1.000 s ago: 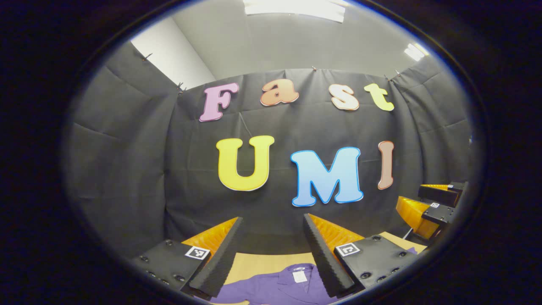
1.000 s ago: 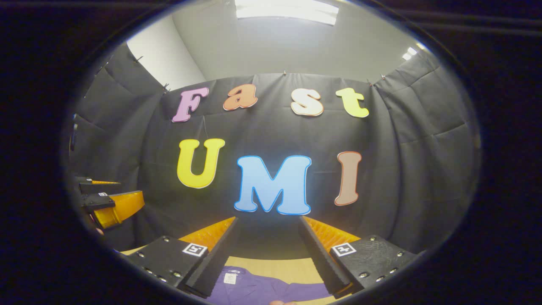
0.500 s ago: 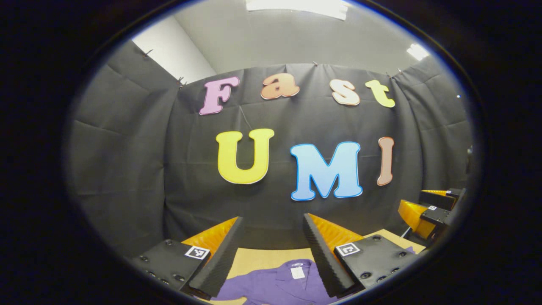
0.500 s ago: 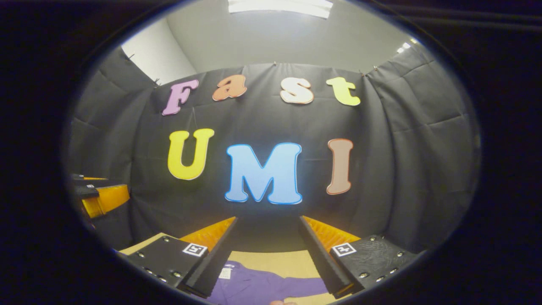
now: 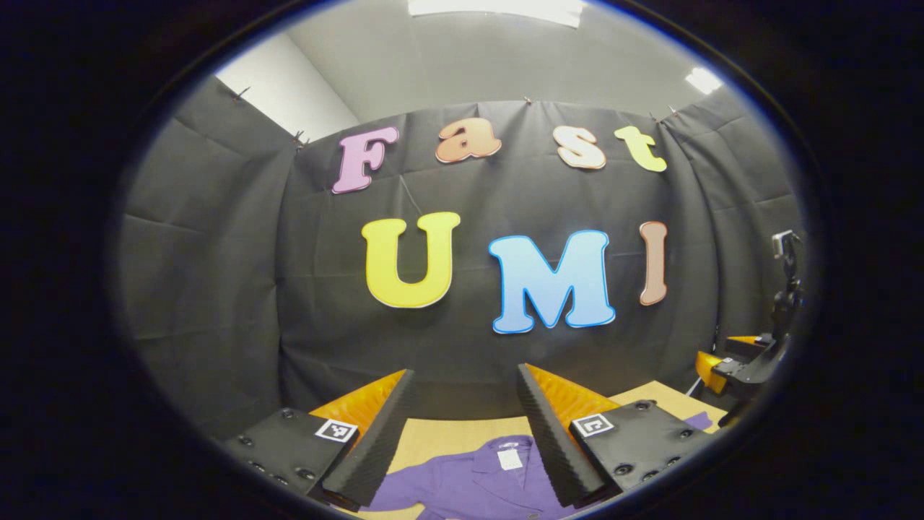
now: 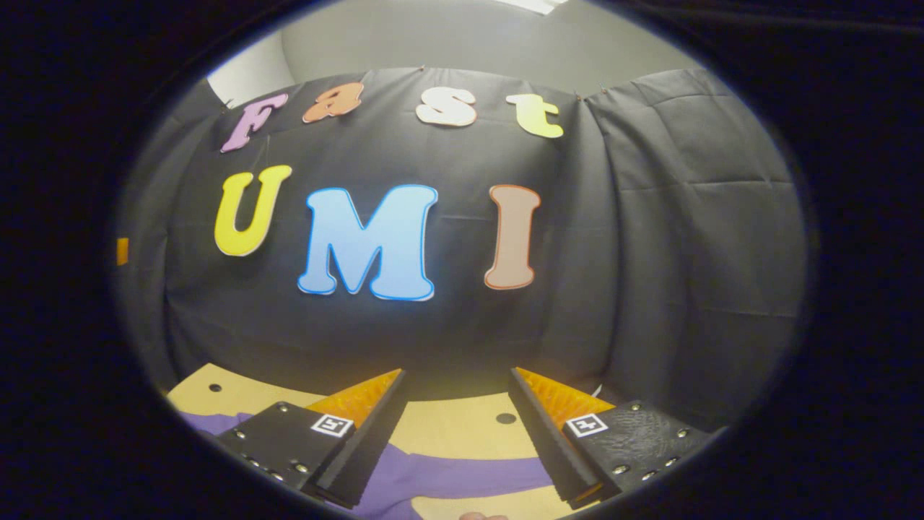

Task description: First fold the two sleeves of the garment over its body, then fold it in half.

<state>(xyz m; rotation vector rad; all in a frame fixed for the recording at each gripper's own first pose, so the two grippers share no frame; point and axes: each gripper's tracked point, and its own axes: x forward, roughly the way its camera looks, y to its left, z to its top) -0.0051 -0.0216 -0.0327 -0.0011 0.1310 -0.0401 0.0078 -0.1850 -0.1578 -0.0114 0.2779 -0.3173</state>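
Observation:
A purple garment (image 5: 469, 484) lies flat on the wooden table (image 5: 447, 437), its collar and white label toward the booth wall. My left gripper (image 5: 462, 383) hovers open above it, nothing between its fingers. In the right gripper view a purple sleeve (image 6: 462, 477) stretches across the table below my right gripper (image 6: 456, 383), which is open and holds nothing. The right gripper (image 5: 733, 361) also appears at the far right edge of the left gripper view, above the table's corner.
The black cloth wall closes the booth behind the table. A small dark hole (image 6: 506, 418) marks the tabletop (image 6: 462, 426) near the far edge, with another hole (image 6: 215, 388) at the left. A black stand (image 5: 785, 289) rises at the right.
Both grippers have tilted downward, so more of the table and garment shows. The right gripper has swung to the right, and now a sleeve lies beneath it. Both stay open.

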